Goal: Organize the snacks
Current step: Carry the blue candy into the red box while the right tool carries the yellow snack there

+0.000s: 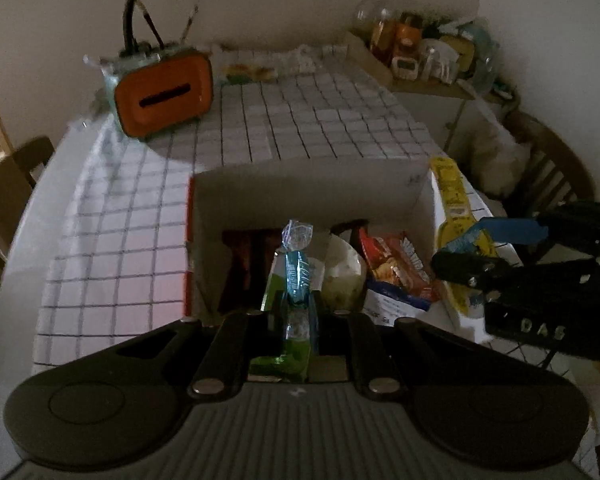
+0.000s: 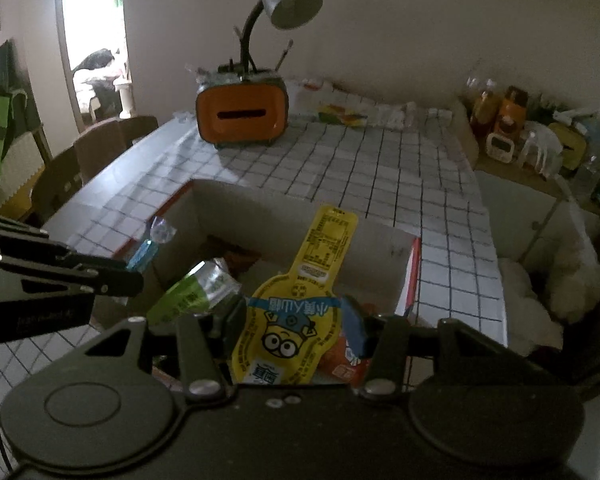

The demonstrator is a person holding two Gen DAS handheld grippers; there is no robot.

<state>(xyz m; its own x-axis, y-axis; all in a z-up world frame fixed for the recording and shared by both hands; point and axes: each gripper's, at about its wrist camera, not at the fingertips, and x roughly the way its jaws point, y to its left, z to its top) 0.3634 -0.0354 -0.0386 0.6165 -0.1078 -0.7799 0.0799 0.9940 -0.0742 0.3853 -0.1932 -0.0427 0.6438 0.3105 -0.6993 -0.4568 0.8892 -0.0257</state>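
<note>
Left fingers (image 1: 298, 312) on green-blue packet (image 1: 296, 280) — right's (image 2: 296, 320) on yellow pouch (image 2: 296, 320)

Left gripper (image 1: 298, 312) clamping green-and-blue clear plastic snack packet (image 1: 296, 280), lower centre, over open white cardboard box (image 1: 300, 184).

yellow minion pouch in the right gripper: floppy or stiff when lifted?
Probably floppy but self-supporting: the flat yellow cartoon-printed plastic pouch stands up past the right gripper, its narrow neck unsupported over the open cardboard box. Likely light, being thin. The glossy film may slip.
</note>
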